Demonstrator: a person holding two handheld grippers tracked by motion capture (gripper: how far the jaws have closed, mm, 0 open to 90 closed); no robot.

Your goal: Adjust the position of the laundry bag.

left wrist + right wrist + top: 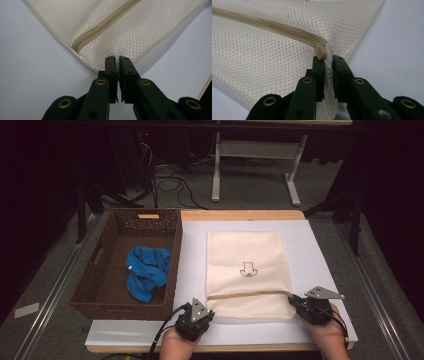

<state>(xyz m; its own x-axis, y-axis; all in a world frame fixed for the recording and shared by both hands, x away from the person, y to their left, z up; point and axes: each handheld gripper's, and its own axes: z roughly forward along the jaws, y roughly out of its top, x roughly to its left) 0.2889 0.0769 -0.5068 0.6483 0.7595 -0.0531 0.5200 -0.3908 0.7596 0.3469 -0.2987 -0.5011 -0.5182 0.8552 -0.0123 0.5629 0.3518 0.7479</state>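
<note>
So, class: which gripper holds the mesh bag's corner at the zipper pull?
The right gripper: the beige zipper pull sits at its jaws on the mesh bag.

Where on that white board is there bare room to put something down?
Bare strips lie on the white board: right of the mesh bag, and between bag and basket. The near edge is crowded by the left gripper and right gripper pinching the bag.

Both of the person's hands came in from the near edge of the worktop, each wrapped around a gripper. The left gripper (196, 316) pointed forward and slightly right, its grey plate tilted upward; in the left gripper view its jaws were pressed nearly together on a fold of mesh. The right gripper (298, 301) pointed left and forward, the right hand (327, 332) behind it, jaws likewise clamped on mesh.
</note>
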